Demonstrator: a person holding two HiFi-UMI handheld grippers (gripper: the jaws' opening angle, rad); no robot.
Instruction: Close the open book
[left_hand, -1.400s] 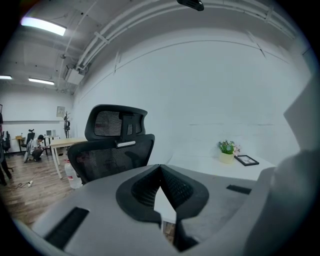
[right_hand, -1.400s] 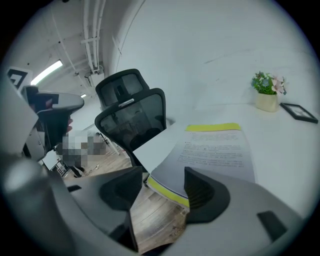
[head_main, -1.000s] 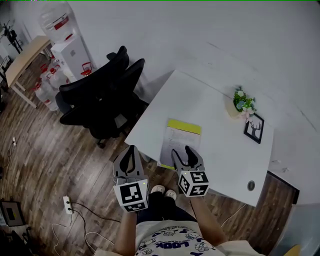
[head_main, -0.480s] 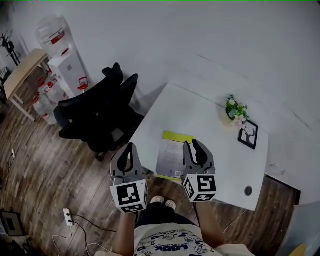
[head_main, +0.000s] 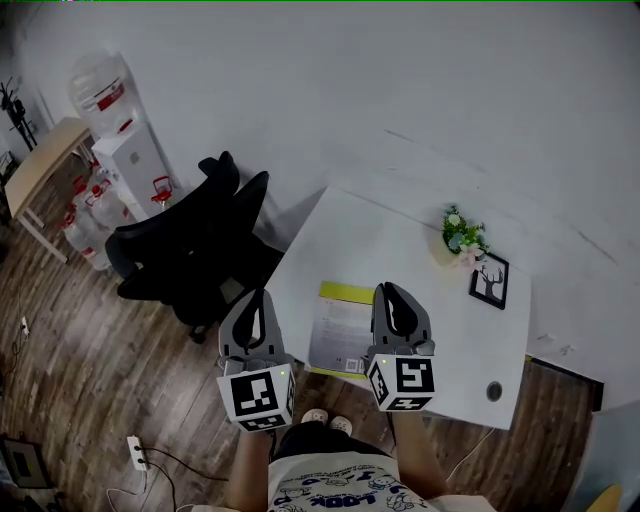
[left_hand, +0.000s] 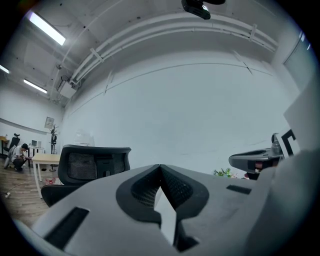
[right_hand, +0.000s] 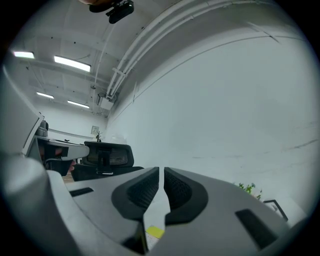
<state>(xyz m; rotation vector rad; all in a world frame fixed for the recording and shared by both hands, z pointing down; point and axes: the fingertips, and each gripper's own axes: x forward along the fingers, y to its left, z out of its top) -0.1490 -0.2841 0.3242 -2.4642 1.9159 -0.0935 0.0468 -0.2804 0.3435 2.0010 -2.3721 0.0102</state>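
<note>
The book (head_main: 341, 328) lies flat near the front edge of the white table (head_main: 420, 255), showing a pale page and a yellow strip along its far edge. A corner of the yellow strip (right_hand: 155, 231) shows below the jaws in the right gripper view. My left gripper (head_main: 262, 298) hangs in the air left of the book, off the table's edge, its jaws shut and empty (left_hand: 159, 166). My right gripper (head_main: 393, 293) hovers over the book's right side. Its jaws are closing to a narrow slit (right_hand: 161, 170) with nothing between them.
A small potted plant (head_main: 458, 232) and a black picture frame (head_main: 489, 281) stand at the table's far right. A cable hole (head_main: 494, 391) sits by the front right corner. Black office chairs (head_main: 200, 250) stand left of the table, with a water dispenser (head_main: 120, 135) behind.
Both grippers have risen in front of the table. The right gripper's jaws, wide apart a second ago near the book's front edge, have come almost together.
</note>
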